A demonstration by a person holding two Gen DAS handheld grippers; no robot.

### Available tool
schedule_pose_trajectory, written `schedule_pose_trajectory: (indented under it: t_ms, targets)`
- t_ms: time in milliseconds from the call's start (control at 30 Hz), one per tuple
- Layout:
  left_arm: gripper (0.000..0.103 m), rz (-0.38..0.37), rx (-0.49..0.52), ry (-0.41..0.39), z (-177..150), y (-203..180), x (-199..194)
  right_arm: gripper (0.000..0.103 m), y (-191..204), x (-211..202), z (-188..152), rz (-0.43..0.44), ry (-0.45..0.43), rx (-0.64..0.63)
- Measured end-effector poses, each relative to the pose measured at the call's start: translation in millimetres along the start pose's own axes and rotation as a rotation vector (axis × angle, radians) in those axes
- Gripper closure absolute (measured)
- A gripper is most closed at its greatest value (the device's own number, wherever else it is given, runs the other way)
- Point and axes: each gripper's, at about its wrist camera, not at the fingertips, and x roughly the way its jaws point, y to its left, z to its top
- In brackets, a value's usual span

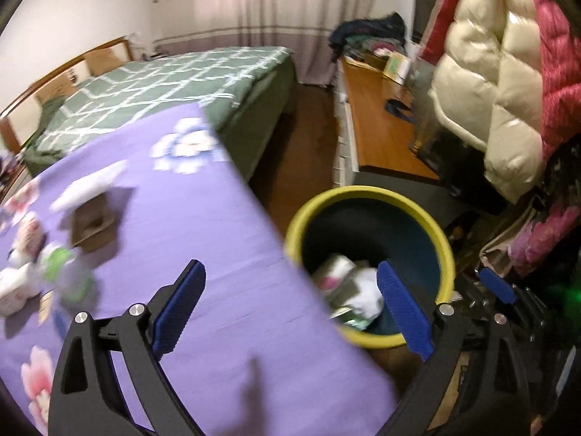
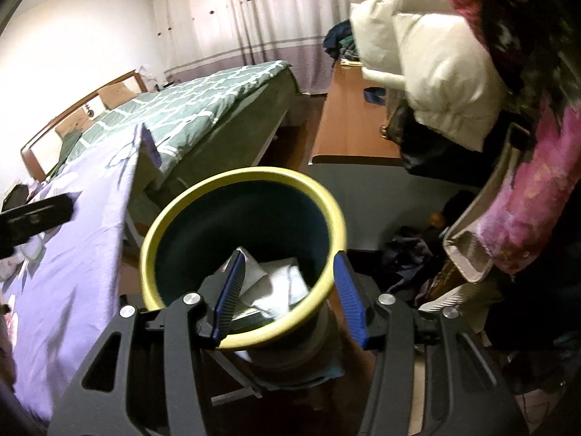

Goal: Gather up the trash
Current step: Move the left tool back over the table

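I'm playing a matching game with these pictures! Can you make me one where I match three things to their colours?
Things:
1. trash bin rim
2. table cloth
3. bed cover

Colours:
A. green with white lines
B. yellow
C. purple with flowers

Pairs: 1-B, 2-C, 3-A

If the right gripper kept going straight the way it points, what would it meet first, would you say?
Most likely the trash in the bin: the open right gripper points down into the yellow-rimmed bin. Depth is unclear; the near rim might come first.
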Motion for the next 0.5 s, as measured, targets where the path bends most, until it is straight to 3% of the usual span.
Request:
schedule_pose_trajectory:
  t_ms: [200,500]
  targets:
    - [0.008,0.107,-0.134,-0.061,-30,87,-52,0.054,36,1,1,0.051,0.016,-0.065]
    - [0.008,0.305,-0.333,-0.126,-87,218,-120,0.054,135,-3,0,0.193,0.037,-0.217]
